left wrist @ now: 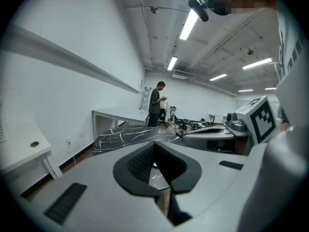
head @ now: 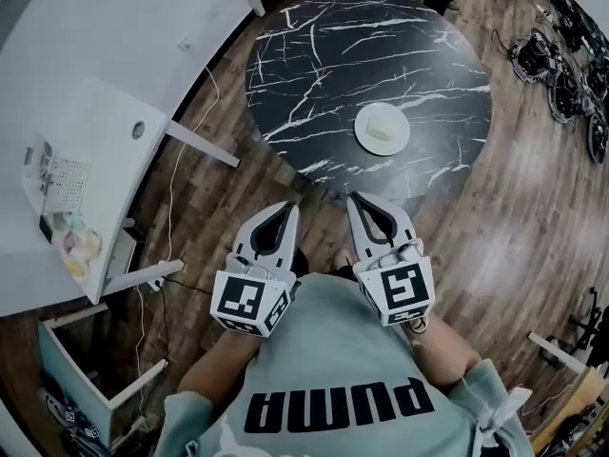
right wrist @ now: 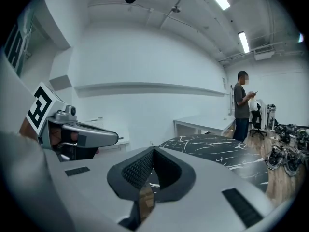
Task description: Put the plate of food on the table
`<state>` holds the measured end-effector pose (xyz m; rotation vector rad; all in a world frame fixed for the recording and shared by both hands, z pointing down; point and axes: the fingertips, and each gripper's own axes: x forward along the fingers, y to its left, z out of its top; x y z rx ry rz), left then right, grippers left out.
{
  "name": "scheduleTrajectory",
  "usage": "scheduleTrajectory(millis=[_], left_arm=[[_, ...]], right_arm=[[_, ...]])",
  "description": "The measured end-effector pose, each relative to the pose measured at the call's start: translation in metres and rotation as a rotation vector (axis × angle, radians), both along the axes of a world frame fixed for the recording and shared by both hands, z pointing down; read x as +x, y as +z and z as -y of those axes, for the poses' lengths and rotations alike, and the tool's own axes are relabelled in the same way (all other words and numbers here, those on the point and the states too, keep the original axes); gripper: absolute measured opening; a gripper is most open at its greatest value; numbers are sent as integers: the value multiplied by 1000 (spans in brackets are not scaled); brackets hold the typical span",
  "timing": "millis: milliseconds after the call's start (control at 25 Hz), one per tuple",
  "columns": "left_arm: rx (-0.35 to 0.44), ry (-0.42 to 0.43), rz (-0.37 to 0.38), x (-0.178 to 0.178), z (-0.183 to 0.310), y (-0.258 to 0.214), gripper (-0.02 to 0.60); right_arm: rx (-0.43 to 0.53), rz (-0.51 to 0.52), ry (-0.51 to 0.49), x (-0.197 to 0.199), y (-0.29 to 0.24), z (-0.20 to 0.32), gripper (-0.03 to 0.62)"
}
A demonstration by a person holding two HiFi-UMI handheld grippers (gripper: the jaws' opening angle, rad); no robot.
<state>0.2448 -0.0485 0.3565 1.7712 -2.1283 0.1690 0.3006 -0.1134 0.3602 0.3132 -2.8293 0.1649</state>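
Round black marble table (head: 314, 74) just ahead of my right gripper (head: 354, 198). White plate (head: 362, 137) with pale food (head: 383, 126) on it, ahead, slightly right, near closest edge.

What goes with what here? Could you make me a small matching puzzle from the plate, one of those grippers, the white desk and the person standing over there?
Things: 1 left gripper; 2 standing person; 3 plate; 4 white desk.
Places or states: A on the black marble table; B left of that table, head view; C jaws shut, nothing between them; D beyond that table's far side.
Pairs: 1-C, 2-D, 3-A, 4-B.
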Motion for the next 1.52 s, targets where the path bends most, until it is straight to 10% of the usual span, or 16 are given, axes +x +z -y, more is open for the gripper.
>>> scheduleTrajectory(millis=[680,1520], left_arm=[[31,-62,75,3,-118,-2,6],[51,-16,119,2,-124,-14,6]], right_arm=[[67,4,68,6,-15,-100,6],[104,39,110,12,-27,-110,6]])
